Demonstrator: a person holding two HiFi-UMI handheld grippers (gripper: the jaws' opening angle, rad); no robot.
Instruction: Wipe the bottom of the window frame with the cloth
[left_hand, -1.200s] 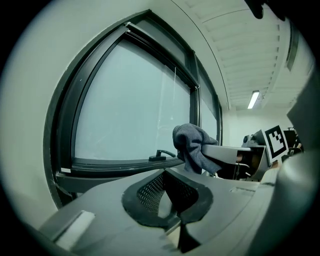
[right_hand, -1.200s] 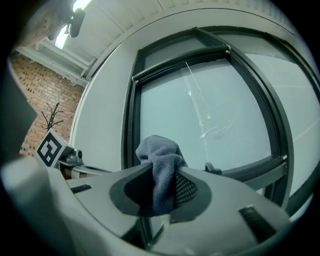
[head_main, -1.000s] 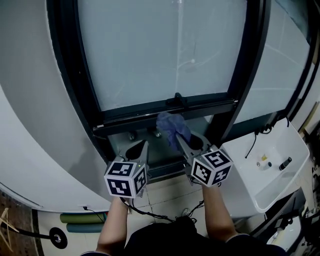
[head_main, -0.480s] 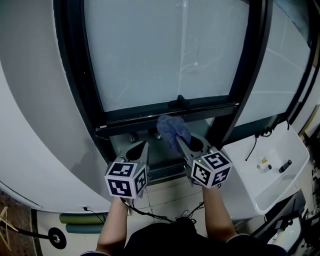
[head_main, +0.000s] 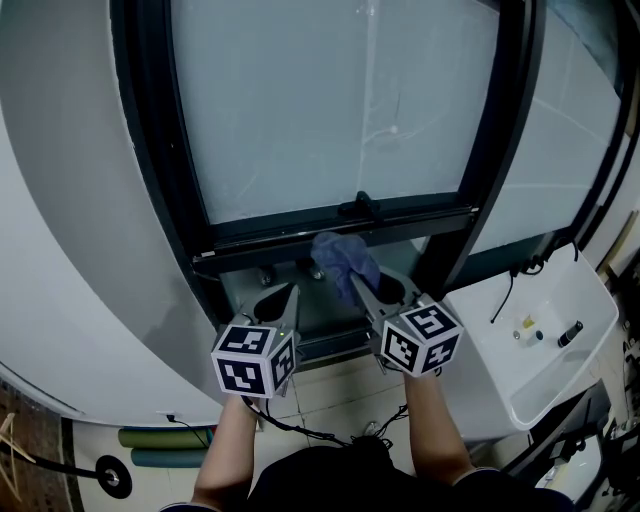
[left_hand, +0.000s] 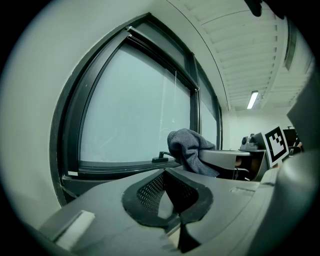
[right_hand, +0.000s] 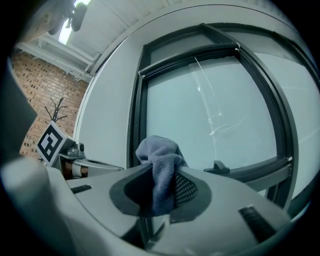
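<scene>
A crumpled blue-grey cloth (head_main: 341, 256) is pinched in my right gripper (head_main: 358, 283), which is shut on it just below the dark bottom rail of the window frame (head_main: 290, 228). In the right gripper view the cloth (right_hand: 159, 156) bulges up out of the right gripper (right_hand: 163, 176) in front of the pane. My left gripper (head_main: 287, 291) is held beside it on the left, shut and empty, over the grey sill. From the left gripper (left_hand: 168, 173) view the cloth (left_hand: 188, 148) hangs to the right, level with the window handle (left_hand: 161, 158).
A black window handle (head_main: 359, 207) sits on the bottom rail right above the cloth. A grey sill recess (head_main: 318, 305) with bolts lies under the grippers. A white basin (head_main: 548, 345) with small items stands at the right. Dark upright frame bars (head_main: 498, 150) flank the pane.
Almost nothing has changed: the head view has shifted slightly, and both grippers and the cloth keep their places below the bottom rail.
</scene>
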